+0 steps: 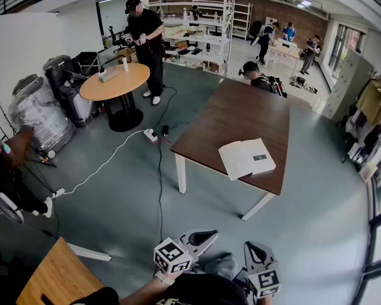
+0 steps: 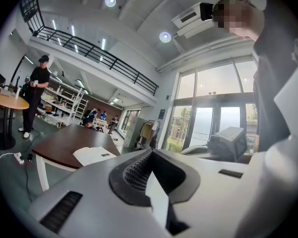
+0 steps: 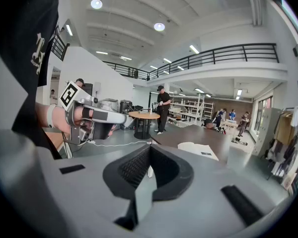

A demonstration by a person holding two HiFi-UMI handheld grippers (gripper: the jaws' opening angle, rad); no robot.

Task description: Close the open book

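book (image 1: 246, 158), one only, is seen lying open on the dark brown desk (image 1: 241, 110), near the end closest to the person, pale pages up, a small dark patch on one page. two grippers are held low, well apart from it: the left gripper (image 1: 209, 235) and the right gripper (image 1: 256, 247), each with jaws closed on nothing.
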